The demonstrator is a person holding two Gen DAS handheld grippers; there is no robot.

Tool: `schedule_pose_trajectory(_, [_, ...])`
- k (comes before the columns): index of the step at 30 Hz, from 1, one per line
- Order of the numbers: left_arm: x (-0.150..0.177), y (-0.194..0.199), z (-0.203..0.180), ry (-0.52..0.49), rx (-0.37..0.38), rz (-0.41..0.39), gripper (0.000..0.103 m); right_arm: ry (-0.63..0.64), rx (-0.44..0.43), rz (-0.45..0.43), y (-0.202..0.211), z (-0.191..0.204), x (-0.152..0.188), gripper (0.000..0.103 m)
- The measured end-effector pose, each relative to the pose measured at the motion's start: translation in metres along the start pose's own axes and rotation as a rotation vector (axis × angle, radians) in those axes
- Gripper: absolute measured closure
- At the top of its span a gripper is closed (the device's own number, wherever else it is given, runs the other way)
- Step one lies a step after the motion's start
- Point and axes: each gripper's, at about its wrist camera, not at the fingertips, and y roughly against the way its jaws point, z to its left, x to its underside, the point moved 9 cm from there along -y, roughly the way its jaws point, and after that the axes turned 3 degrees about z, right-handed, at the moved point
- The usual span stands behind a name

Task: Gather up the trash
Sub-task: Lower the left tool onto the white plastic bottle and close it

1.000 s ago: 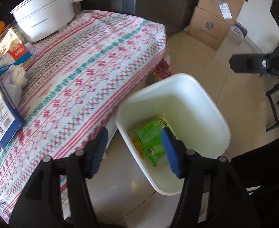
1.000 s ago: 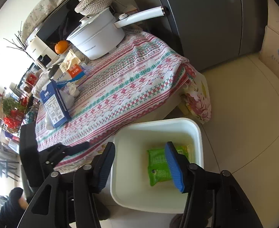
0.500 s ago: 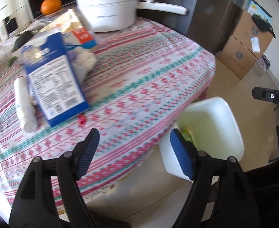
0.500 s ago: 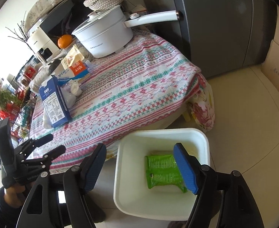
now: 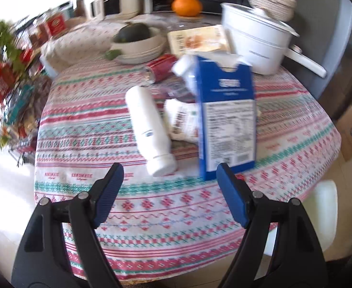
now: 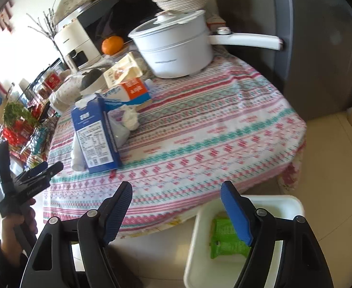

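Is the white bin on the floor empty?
No, a green packet lies inside the white bin.

A blue milk carton [image 5: 226, 117] with its top torn open lies flat near the table's front edge. A white bottle [image 5: 149, 129] lies on its side just beside it. Crumpled white wrappers [image 5: 183, 120] sit between them. A white bin [image 6: 245, 240] on the floor holds a green packet [image 6: 226, 242].
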Motion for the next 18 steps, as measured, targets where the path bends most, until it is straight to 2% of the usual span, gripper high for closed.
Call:
schedule_pose_trajectory(2, [-0.002, -0.009, 0.014, 0.049, 0.01, 0.014, 0.023, 0.015, -0.003, 0.008, -0.009, 0.014, -0.002, 0.024])
schedule_pose_trajectory(4, [-0.006, -0.018, 0.024, 0.092, 0.025, 0.02, 0.023, 0.026, -0.004, 0.016, -0.018, 0.027, -0.003, 0.019])
schedule_pose_trajectory(11, [-0.025, -0.054, 0.031, 0.206, 0.071, 0.023, 0.024, 0.055, 0.011, 0.022, -0.048, 0.064, -0.01, 0.019])
schedule_pose_trajectory(14, [-0.034, -0.067, 0.033, 0.247, 0.074, 0.02, 0.029, 0.077, 0.027, 0.024, -0.06, 0.076, -0.012, 0.019])
schedule_pose_trajectory(18, [-0.041, -0.085, 0.035, 0.273, 0.067, 0.044, 0.046, 0.107, 0.056, 0.02, -0.071, 0.086, -0.013, 0.019])
